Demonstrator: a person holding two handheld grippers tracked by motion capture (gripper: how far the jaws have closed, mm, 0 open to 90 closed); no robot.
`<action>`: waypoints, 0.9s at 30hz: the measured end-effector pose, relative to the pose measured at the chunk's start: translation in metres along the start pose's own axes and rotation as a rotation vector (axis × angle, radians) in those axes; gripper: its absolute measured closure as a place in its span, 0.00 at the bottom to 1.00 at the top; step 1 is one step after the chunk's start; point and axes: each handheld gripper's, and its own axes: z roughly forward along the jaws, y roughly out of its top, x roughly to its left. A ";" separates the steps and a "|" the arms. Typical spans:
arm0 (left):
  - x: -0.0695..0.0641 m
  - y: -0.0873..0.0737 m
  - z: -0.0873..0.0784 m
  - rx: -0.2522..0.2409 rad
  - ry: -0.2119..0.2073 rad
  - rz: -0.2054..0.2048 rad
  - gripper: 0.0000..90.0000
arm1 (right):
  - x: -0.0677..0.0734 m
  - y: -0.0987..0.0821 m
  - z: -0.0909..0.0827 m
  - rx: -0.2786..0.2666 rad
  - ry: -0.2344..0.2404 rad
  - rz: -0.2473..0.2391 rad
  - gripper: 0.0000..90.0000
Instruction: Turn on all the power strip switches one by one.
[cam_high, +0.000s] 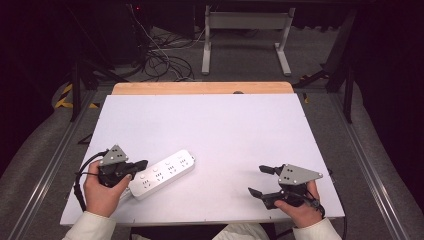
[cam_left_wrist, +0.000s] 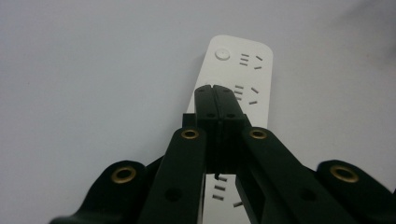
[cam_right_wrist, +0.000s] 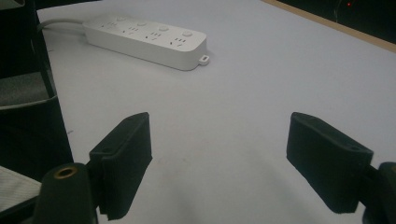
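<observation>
The white power strip (cam_high: 162, 174) is lying toward the table's (cam_high: 210, 120) near-left corner. The left gripper (cam_high: 141, 164) is hovering clenched over its switch end, jaws together, probably to press a button. The right gripper (cam_high: 261, 180) is waiting, released, well to the strip's right.

Closed tool (cam_left_wrist: 215, 88) over power strip (cam_left_wrist: 243, 74)

No lettering can be read anywhere (power strip (cam_high: 162, 173) included).

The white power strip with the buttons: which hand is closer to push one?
Probably the left. The left gripper hovers shut over the power strip, while the right gripper waits open, well apart.
</observation>
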 end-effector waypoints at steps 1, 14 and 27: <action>-0.001 0.001 0.003 0.006 -0.012 -0.002 1.00 | 0.000 0.000 0.000 0.000 0.000 -0.001 0.25; -0.001 0.005 0.030 0.064 -0.026 -0.005 1.00 | 0.000 -0.001 0.001 0.001 0.007 -0.003 0.25; 0.003 0.001 0.044 0.108 -0.027 -0.009 1.00 | 0.001 -0.001 0.002 0.003 0.010 -0.005 0.25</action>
